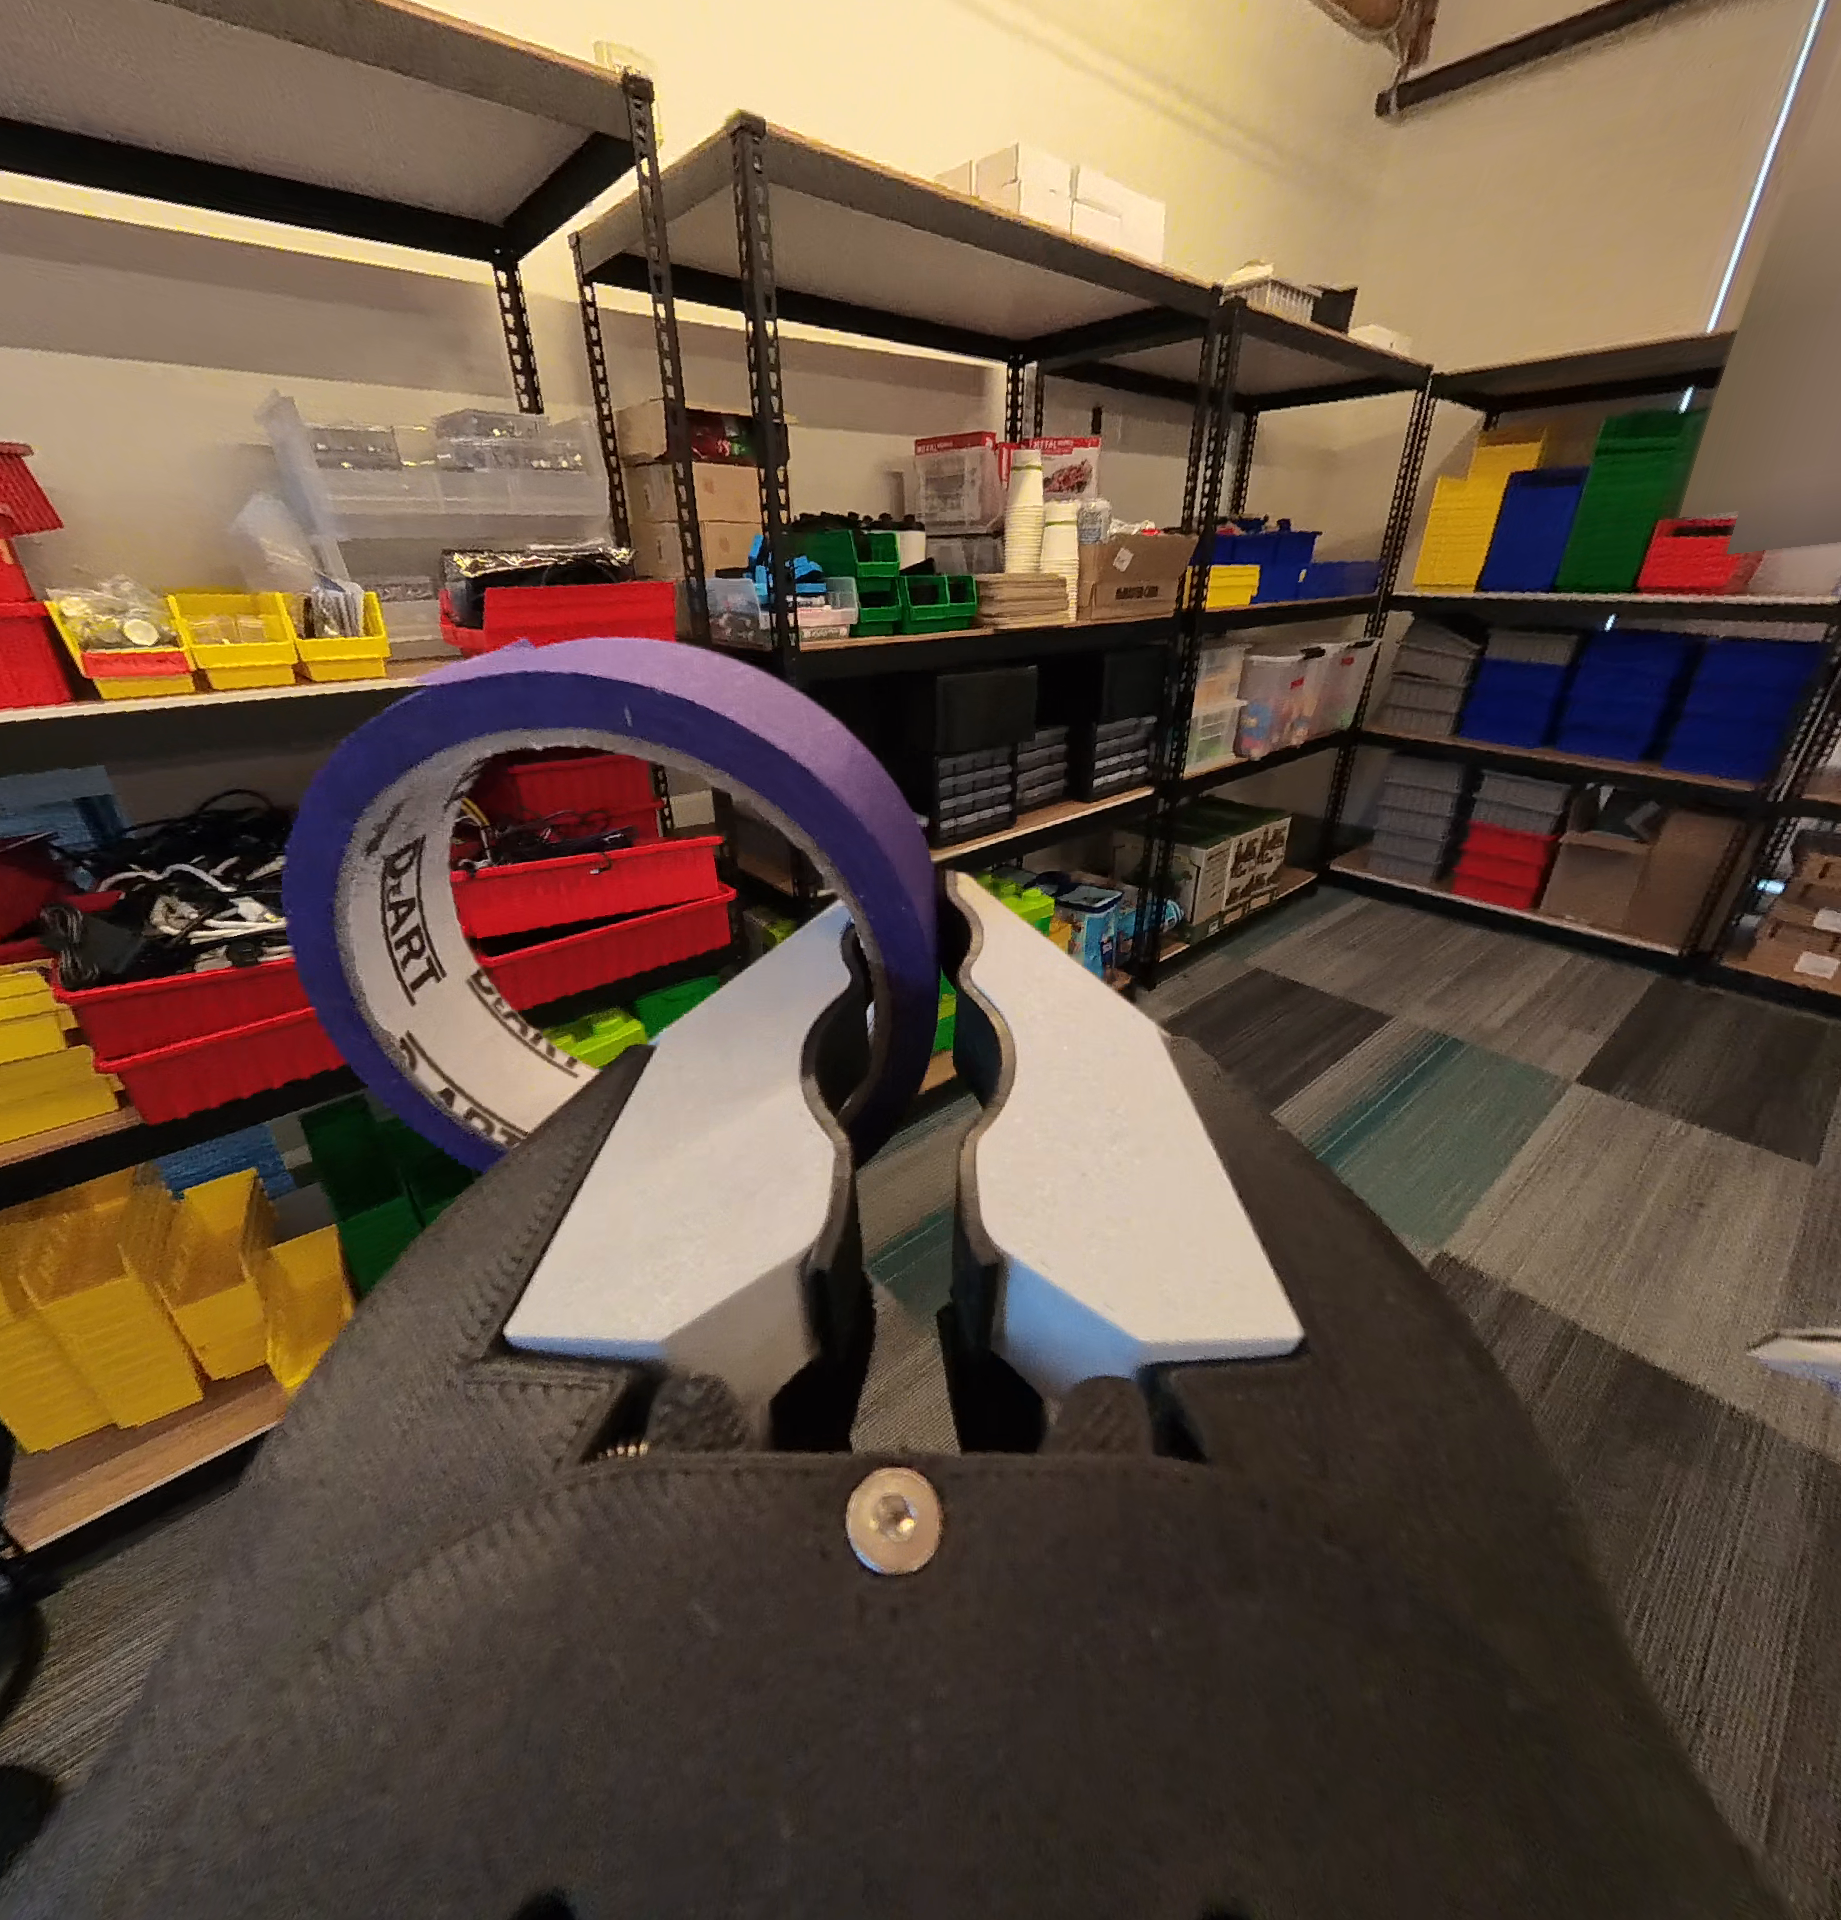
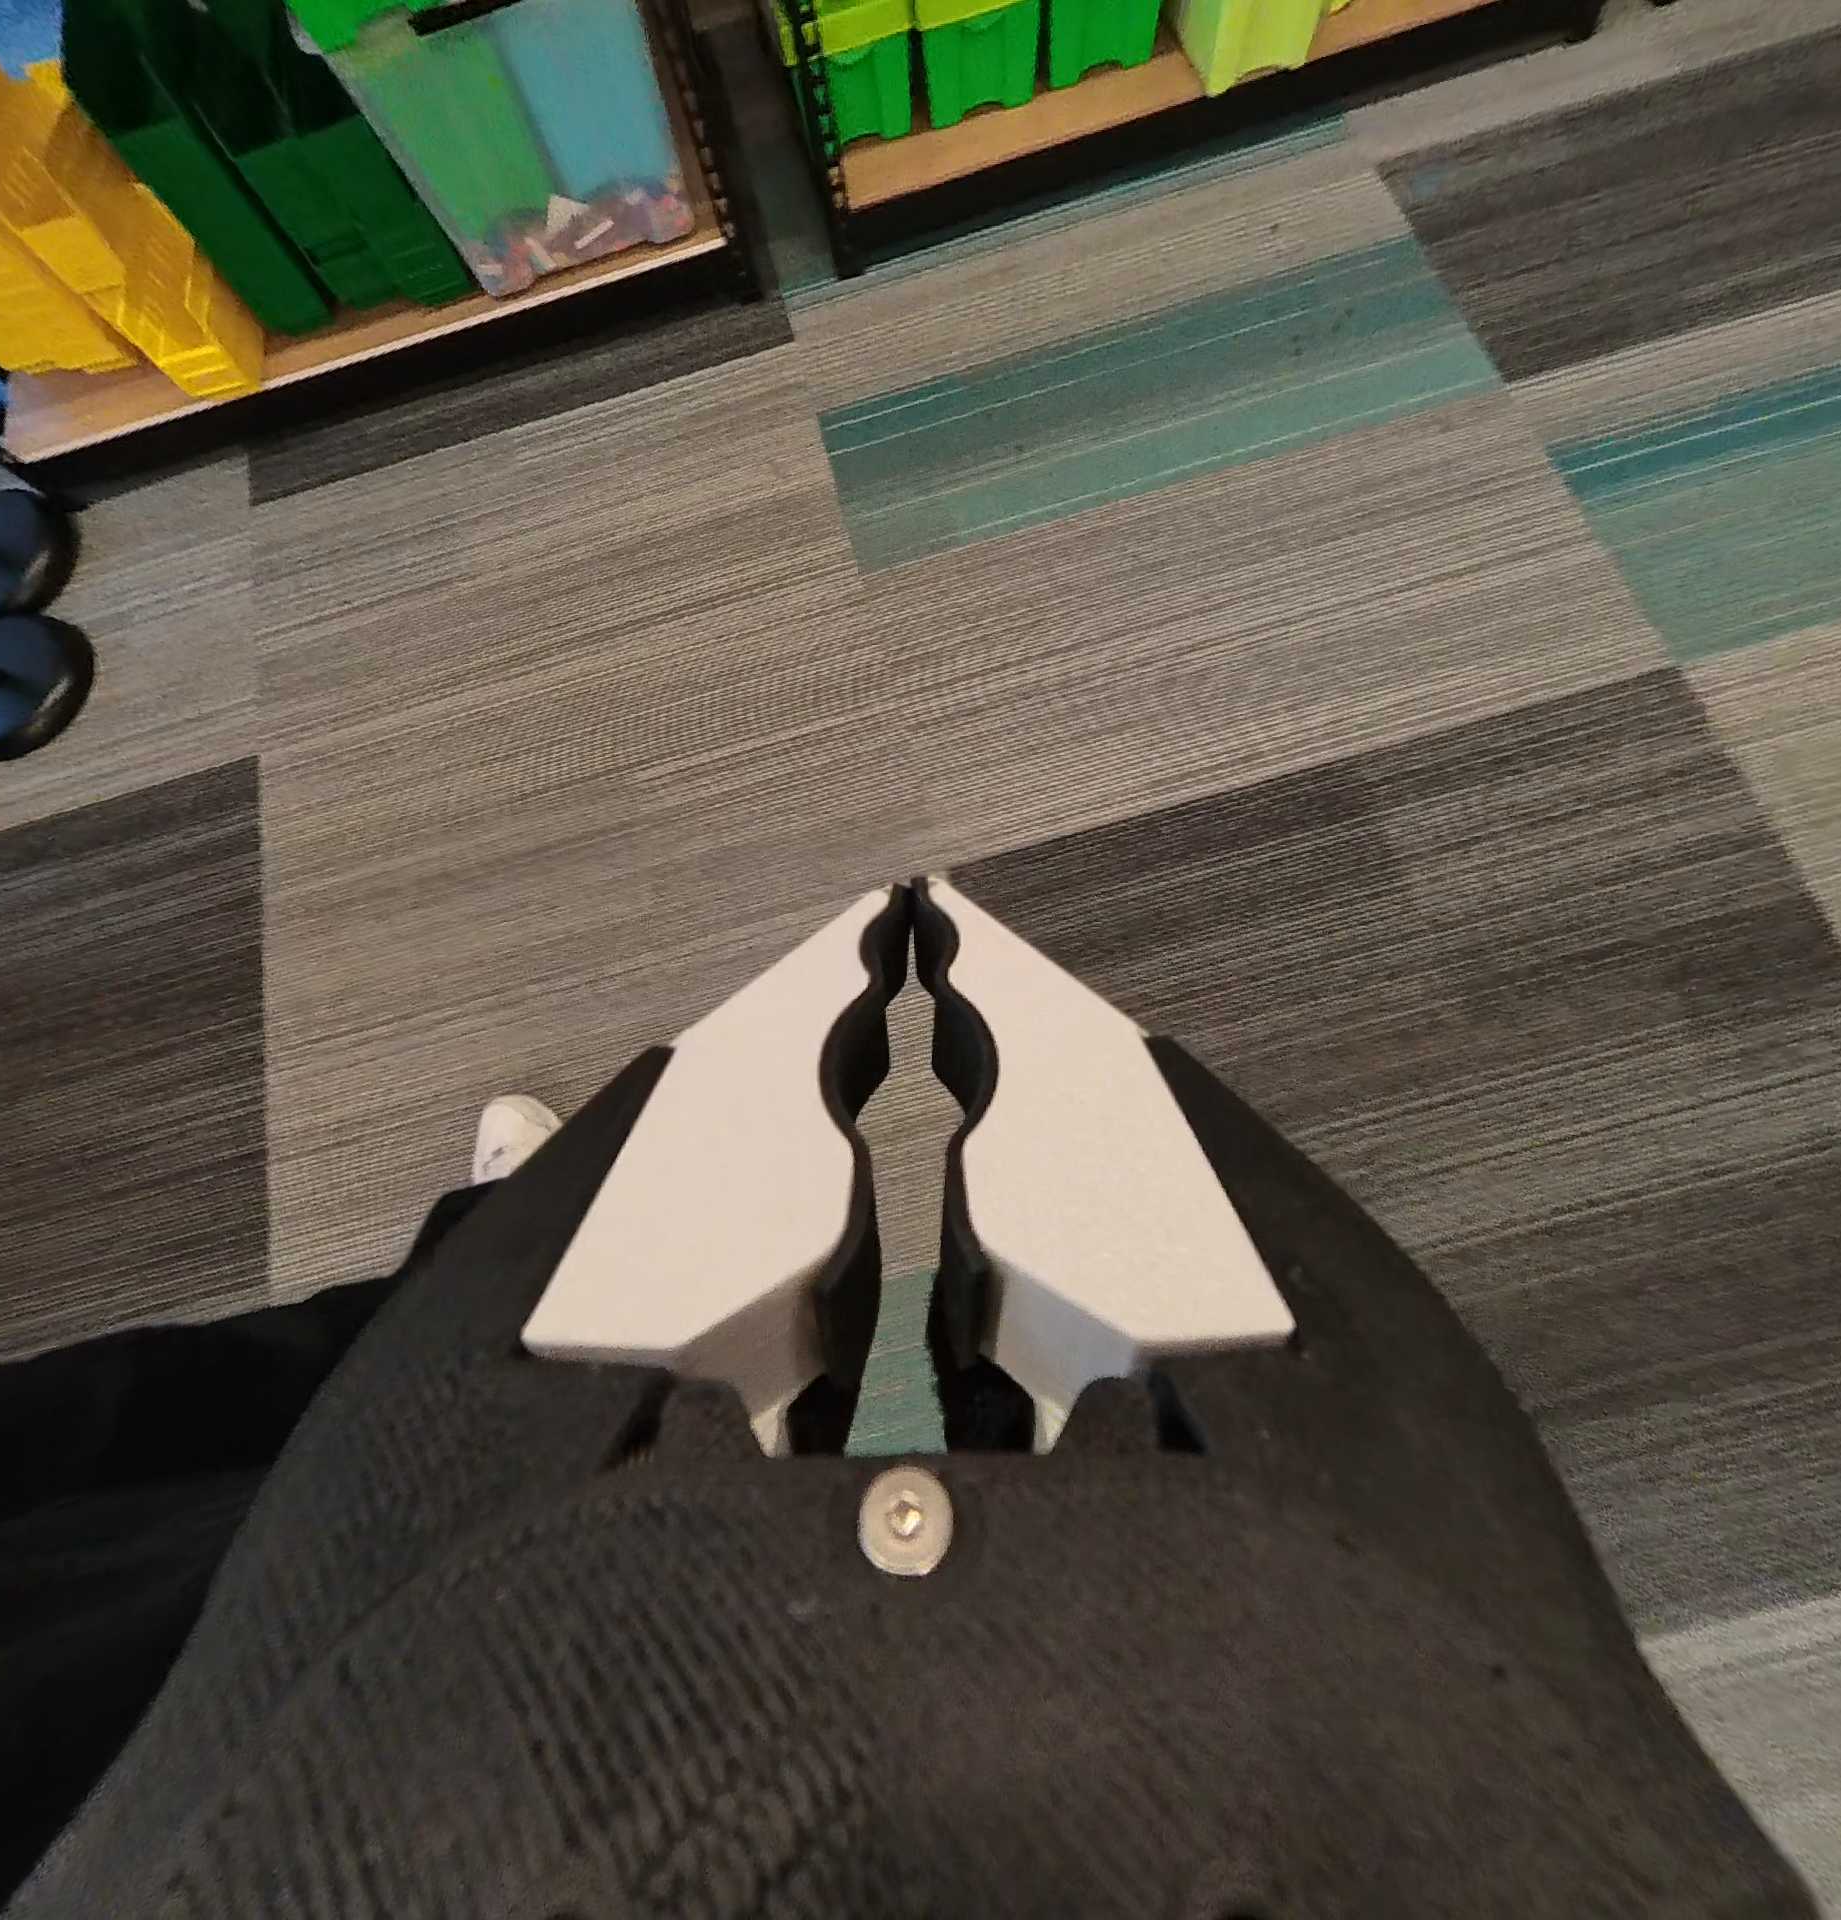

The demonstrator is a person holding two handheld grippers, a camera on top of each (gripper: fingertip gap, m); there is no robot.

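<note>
— Tape first: where does it sit against the tool?

— The left gripper (image 1: 911, 925) pinches the purple tape roll (image 1: 604, 883) by its band, one finger inside the ring and one outside. The roll stands on edge, held up in the air, and most of the ring lies left of the fingers. Its open centre faces back and left toward the camera.

— What lies ahead of it?

— Black shelving (image 1: 760, 436) with red bins (image 1: 594, 883), seen partly through the ring, well beyond the tips.

— And the other tool?

— The right gripper (image 2: 913, 894) has its tips pressed together on nothing. It points down at grey carpet (image 2: 583, 675), with green bins (image 2: 272, 187) far ahead. The left one alone has the roll.
</note>
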